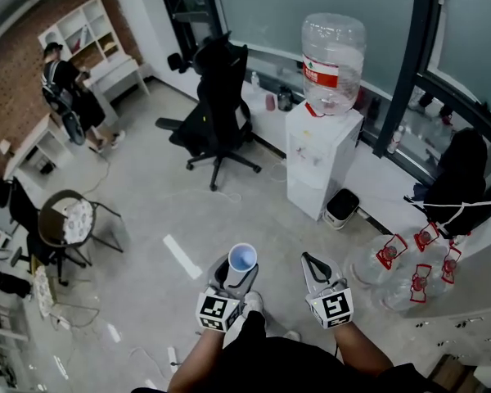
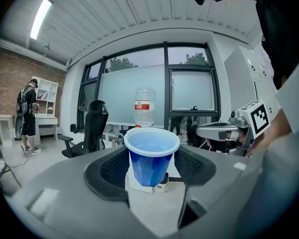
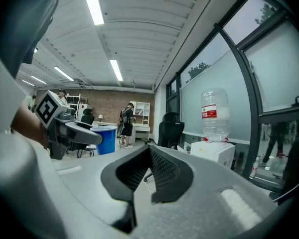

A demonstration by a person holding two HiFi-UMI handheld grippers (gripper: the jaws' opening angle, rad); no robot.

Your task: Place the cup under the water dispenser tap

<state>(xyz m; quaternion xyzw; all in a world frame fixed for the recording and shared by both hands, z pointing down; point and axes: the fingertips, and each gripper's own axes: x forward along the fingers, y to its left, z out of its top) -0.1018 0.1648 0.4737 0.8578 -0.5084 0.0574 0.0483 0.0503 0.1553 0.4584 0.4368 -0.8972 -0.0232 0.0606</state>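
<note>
A blue cup (image 1: 242,258) with a white rim stands upright between the jaws of my left gripper (image 1: 240,275), which is shut on its sides. In the left gripper view the cup (image 2: 150,158) fills the middle, with the left gripper (image 2: 150,152) closed around it. The white water dispenser (image 1: 319,158) with its big clear bottle (image 1: 333,60) stands ahead by the windows, some way beyond the cup. My right gripper (image 1: 311,260) is beside the left one, shut and holding nothing; in its own view the right gripper (image 3: 150,151) has its pads meeting at the tips. The dispenser (image 3: 219,151) shows to the right there.
A black office chair (image 1: 217,117) stands left of the dispenser. A small bin (image 1: 341,207) sits at the dispenser's right foot. Several empty water bottles (image 1: 409,273) lie on the floor at right. A person (image 1: 65,88) stands far back left by white shelves, and a chair (image 1: 65,219) is at left.
</note>
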